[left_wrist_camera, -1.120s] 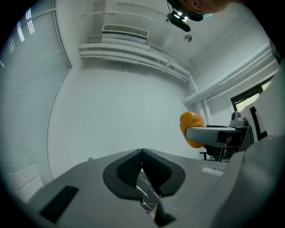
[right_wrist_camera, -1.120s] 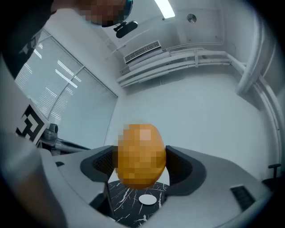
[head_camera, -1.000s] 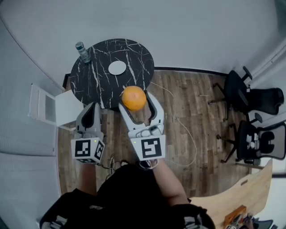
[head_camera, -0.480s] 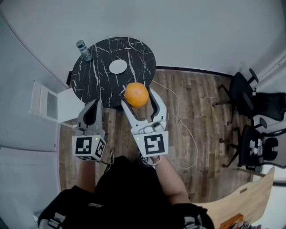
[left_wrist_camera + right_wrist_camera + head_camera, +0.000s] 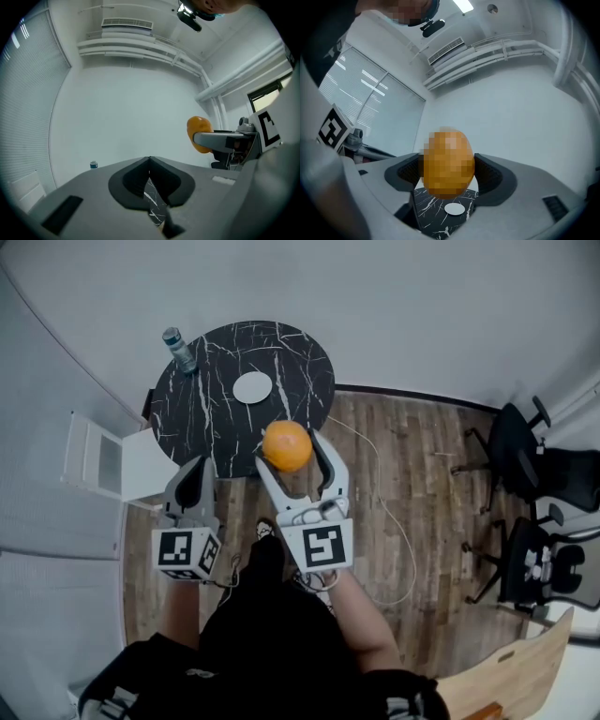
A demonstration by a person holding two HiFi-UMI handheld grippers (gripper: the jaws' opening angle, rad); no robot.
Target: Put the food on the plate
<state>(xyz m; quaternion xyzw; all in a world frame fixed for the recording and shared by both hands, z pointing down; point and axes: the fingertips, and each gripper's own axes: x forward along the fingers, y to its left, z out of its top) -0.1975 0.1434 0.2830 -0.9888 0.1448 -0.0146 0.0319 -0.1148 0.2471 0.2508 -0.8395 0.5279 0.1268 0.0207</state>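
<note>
An orange [image 5: 287,445] is held in the air between the jaws of my right gripper [image 5: 288,447], over the near edge of the round black marble table [image 5: 206,409]. In the right gripper view the orange [image 5: 448,162] fills the gap between the jaws, with the small white plate [image 5: 454,208] on the table below it. The plate [image 5: 251,387] lies near the table's middle, apart from the orange. My left gripper [image 5: 190,480] hangs shut and empty beside the table's near edge. From the left gripper view the orange [image 5: 198,133] shows at the right.
A water bottle [image 5: 179,351] stands at the table's far left edge. A white folding stand [image 5: 105,462] sits on the floor left of the table. A white cable [image 5: 380,512] runs across the wood floor. Black office chairs [image 5: 534,474] stand at the right.
Table and plate have shifted slightly right and down in the head view. The orange stays gripped in the right gripper. The left gripper keeps its place.
</note>
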